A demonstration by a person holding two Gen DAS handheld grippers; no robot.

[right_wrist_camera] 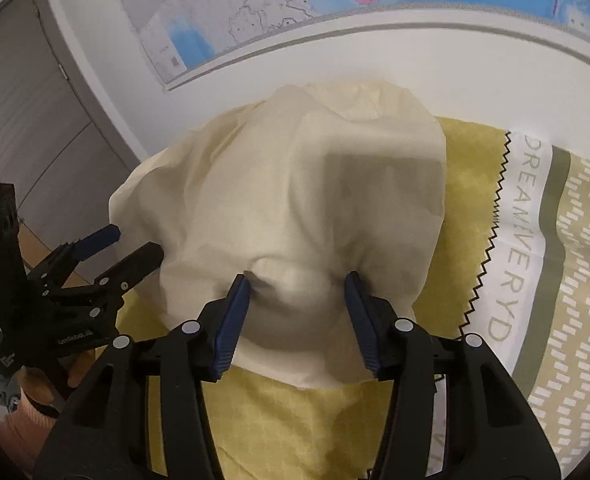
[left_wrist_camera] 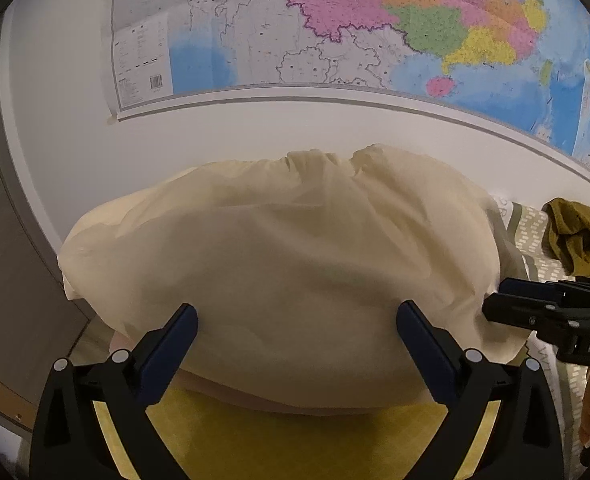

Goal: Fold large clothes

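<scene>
the left gripper [left_wrist_camera: 297,320] is seen with its jaws spread wide, nothing pinched between them; the cream garment [left_wrist_camera: 287,248] lies just beyond the fingertips and fills the gap behind them. the right gripper [right_wrist_camera: 297,284] is held with its jaws partly apart, and a puckered ridge of the same cream garment [right_wrist_camera: 295,200] is bunched between the blue pads [right_wrist_camera: 231,320]; whether the cloth is actually pressed cannot be told. each gripper is also caught at the edge of the other's view, at either side of the garment's near hem.

the garment is laid as a folded bundle on a yellow-green bedspread [right_wrist_camera: 467,184], its long axis running from the near edge away toward the wall, its gathered far end pointed at the wall. a white printed band [right_wrist_camera: 531,208] with a zigzag line is seen on the bedspread to the right of the bundle. an olive cloth [left_wrist_camera: 579,236] is heaped toward the far right corner. beyond, a coloured map [left_wrist_camera: 335,28] is hung on the white wall.
</scene>
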